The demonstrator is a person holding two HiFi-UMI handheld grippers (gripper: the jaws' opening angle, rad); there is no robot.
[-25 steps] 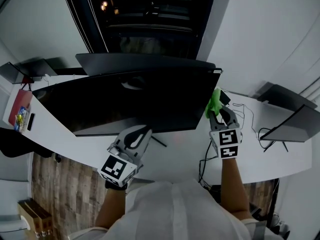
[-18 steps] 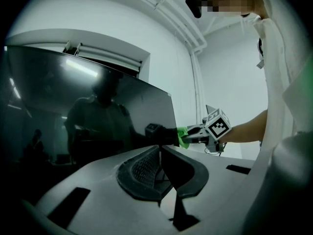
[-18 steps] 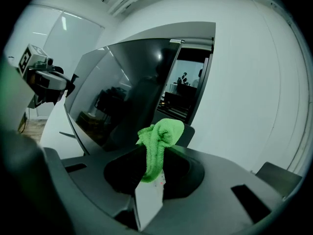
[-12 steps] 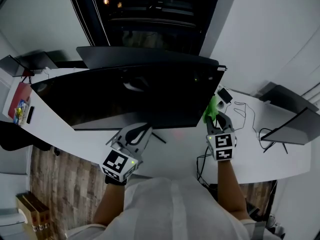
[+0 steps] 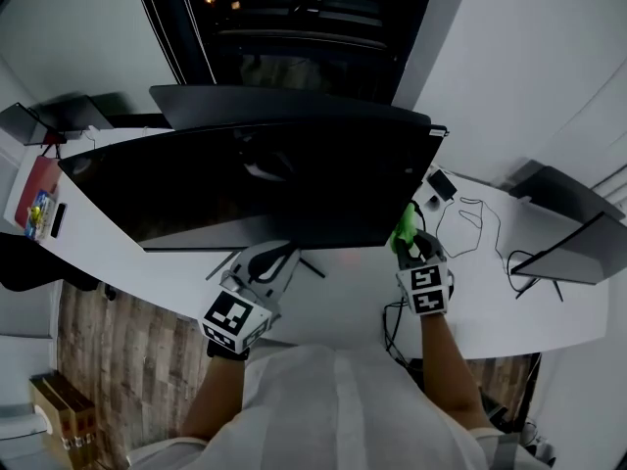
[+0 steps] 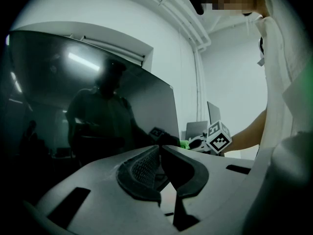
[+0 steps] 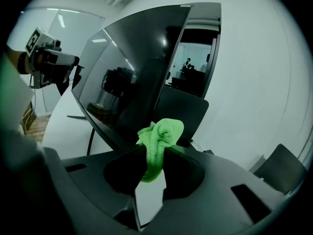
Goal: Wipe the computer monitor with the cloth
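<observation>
A wide black computer monitor stands on the white desk, its dark screen also filling the left gripper view and the right gripper view. My right gripper is shut on a bright green cloth at the screen's lower right corner; the cloth bulges out between the jaws. My left gripper sits low under the screen's bottom edge near the stand, jaws shut with nothing between them.
A second dark monitor and a laptop stand on the desk at the right, with cables and a small dark device between. A red packet lies at the far left. Wood floor shows below the desk.
My right gripper with the green cloth has moved down and slightly left along the monitor's right edge to its lower corner. The left gripper has barely moved.
</observation>
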